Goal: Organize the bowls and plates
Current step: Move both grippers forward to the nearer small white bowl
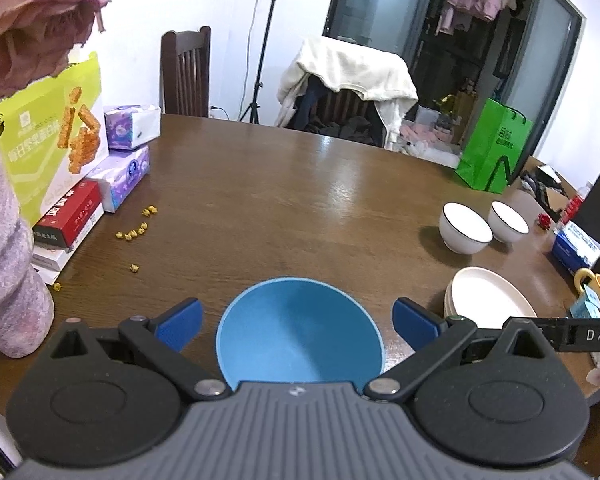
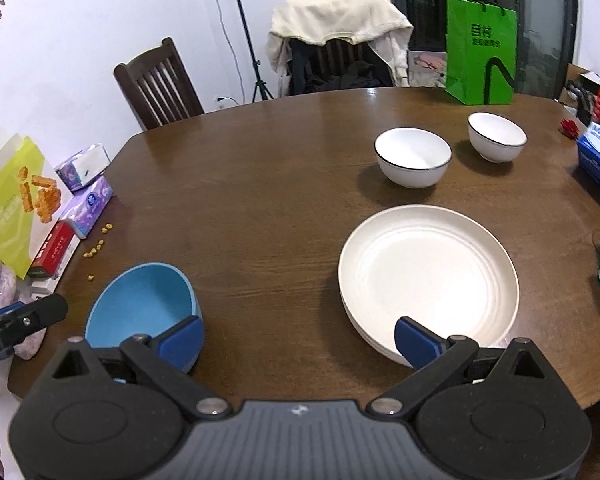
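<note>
Left wrist: our left gripper (image 1: 298,322) splayed wide around blue bowl (image 1: 300,332); light bowl may skid at closing, right gripper (image 2: 300,340) released too

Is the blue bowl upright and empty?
Yes. The blue bowl sits rim-up on the table, its bare interior showing in both wrist views.

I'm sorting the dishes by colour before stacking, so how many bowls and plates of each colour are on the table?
Blue bowls: 1, blue bowl
White bowls: 2, nearer white bowl, farther white bowl
Cream plates: one stack; several rims show, exact number unclear
Total: 3 bowls plus the plate stack
</note>
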A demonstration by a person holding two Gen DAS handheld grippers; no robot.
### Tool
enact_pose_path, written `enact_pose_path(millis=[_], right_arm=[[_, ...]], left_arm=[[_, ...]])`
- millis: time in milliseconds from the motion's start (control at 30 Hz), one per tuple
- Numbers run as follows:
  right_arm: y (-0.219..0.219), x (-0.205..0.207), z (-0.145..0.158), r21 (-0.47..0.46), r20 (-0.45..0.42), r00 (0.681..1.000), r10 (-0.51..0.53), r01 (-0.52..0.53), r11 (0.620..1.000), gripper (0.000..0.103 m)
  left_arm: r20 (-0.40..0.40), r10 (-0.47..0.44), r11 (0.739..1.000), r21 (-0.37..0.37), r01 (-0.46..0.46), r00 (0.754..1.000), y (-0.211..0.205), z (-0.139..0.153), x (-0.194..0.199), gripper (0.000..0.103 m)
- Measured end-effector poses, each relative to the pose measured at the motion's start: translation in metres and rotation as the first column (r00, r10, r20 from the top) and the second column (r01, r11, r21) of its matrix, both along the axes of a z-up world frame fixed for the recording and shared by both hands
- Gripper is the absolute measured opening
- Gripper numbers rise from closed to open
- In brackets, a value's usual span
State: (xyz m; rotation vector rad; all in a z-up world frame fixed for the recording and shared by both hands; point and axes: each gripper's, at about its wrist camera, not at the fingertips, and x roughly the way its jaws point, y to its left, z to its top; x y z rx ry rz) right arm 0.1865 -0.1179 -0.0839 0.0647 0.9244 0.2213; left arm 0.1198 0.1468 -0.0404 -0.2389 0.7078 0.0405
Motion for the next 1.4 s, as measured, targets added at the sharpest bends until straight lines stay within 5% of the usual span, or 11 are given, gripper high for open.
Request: enact_pose_path(millis=[367,1400], right_arm=[[-0.015,0.029,0.002,0.006,-0.005,0.999,0.039,-0.039,0.999,0.102],[-0.126,0.124,-0.011,0.04,-0.025,0.993,-0.114,0.115,0.993,0.102]], left_arm=[[-0.007,0.029,0.999,-0.016,-0.029,1.0,-0.017,0.002,0.02,0.103],[-0.086,-0.097,0.995,0.004,0.098,0.991,-0.112,-0.006,0.141,0.103]])
